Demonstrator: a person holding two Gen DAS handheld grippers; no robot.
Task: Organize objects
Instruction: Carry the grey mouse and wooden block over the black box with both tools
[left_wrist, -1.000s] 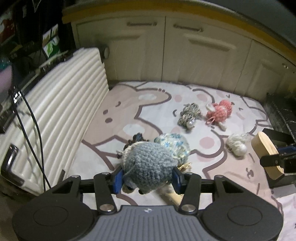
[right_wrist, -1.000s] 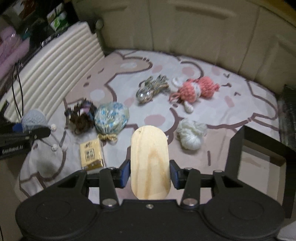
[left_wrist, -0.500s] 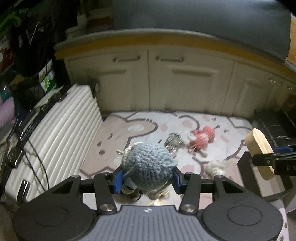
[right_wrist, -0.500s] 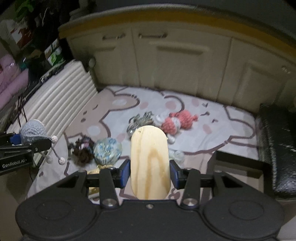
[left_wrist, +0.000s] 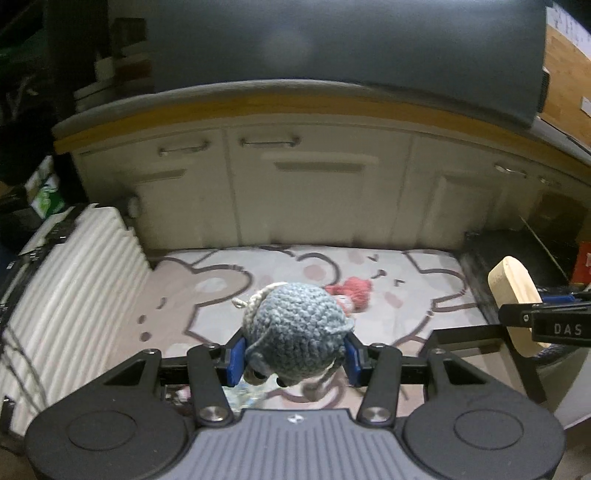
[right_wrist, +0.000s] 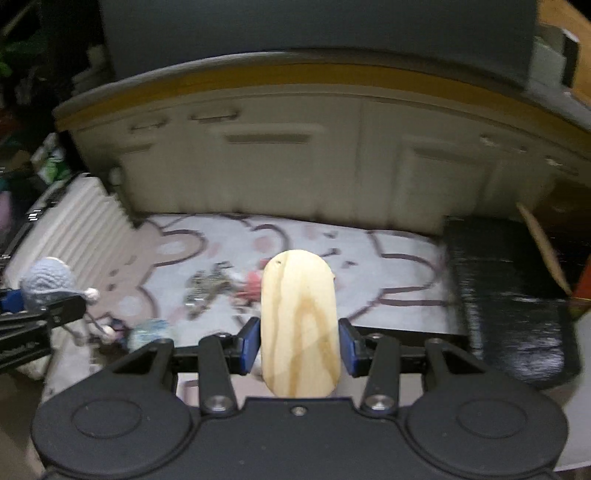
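Both grippers lifted clear of the mat, each carrying one object
Left gripper (left_wrist: 293, 360) clamps the grey crochet toy (left_wrist: 295, 334); right gripper (right_wrist: 298, 349) clamps the wooden board (right_wrist: 298, 325); both have risen off the bear-print mat (right_wrist: 399, 273), so placement appears to come next

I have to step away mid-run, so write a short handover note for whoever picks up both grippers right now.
Left gripper: shut on the grey crochet toy, held above the mat.
Right gripper: shut on the oval wooden board, also held above the mat.
On the cartoon-print mat: the pink crochet toy, the striped toy and a floral pouch at the near left.
Done: two items picked up, neither put down.
Left: place both held items, then clear the three on the mat. Destination not visible.
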